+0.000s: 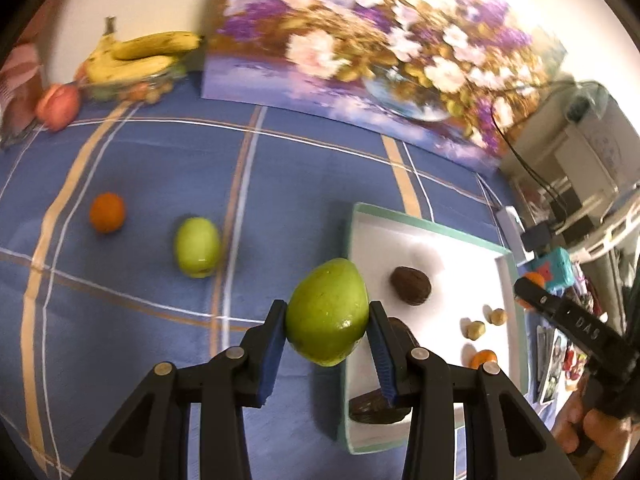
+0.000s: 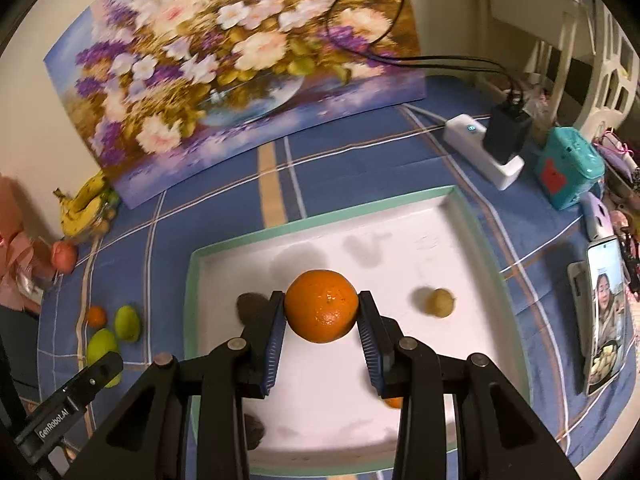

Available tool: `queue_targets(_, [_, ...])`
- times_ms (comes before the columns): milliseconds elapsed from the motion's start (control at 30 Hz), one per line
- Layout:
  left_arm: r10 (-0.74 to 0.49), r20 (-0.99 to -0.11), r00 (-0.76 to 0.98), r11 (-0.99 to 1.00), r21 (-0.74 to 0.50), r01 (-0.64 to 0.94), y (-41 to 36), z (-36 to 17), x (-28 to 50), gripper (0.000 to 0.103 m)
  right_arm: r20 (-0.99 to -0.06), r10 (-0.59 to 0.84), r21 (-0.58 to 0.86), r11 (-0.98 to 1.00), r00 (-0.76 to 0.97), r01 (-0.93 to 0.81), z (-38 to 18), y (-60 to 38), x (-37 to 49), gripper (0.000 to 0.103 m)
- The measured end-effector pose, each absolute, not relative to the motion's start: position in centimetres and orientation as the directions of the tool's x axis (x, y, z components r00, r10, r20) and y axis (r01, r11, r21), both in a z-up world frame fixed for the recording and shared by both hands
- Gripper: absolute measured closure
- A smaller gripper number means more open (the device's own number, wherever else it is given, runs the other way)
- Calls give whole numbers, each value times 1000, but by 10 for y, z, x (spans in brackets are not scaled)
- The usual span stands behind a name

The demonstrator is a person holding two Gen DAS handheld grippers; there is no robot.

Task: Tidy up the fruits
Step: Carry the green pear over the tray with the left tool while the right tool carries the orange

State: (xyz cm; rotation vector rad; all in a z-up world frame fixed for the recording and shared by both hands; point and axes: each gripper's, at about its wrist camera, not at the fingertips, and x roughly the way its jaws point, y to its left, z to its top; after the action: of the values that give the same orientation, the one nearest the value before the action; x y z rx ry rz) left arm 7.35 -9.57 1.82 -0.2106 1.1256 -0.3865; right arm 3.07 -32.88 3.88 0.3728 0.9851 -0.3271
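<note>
A: What's in the shallow white tray with the green rim (image 2: 456, 194)?
B: Dark brown walnuts (image 1: 411, 285), small tan hazelnuts (image 1: 475, 329), a yellowish round fruit (image 2: 439, 302); its middle is bare.
A: The hand-held grippers?
B: The left hand-held gripper (image 1: 328, 322) clamps a green pear-shaped fruit (image 1: 327, 311) over the tray's left rim. The right hand-held gripper (image 2: 321, 309) clamps an orange mandarin (image 2: 321, 305) above the tray.
A: Outside it?
B: On the blue checked tabletop (image 1: 160, 160), open cloth around a second green fruit (image 1: 197, 247) and small orange (image 1: 106, 212). Only the right view shows the propped phone (image 2: 606, 312).
</note>
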Motion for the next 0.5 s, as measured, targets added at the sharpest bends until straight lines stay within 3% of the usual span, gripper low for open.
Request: queue_targets(500, [-400,-839,369,907,-305,289,-159,10,98,60,-812,-186,111,881,553,459,60,-371,34,66])
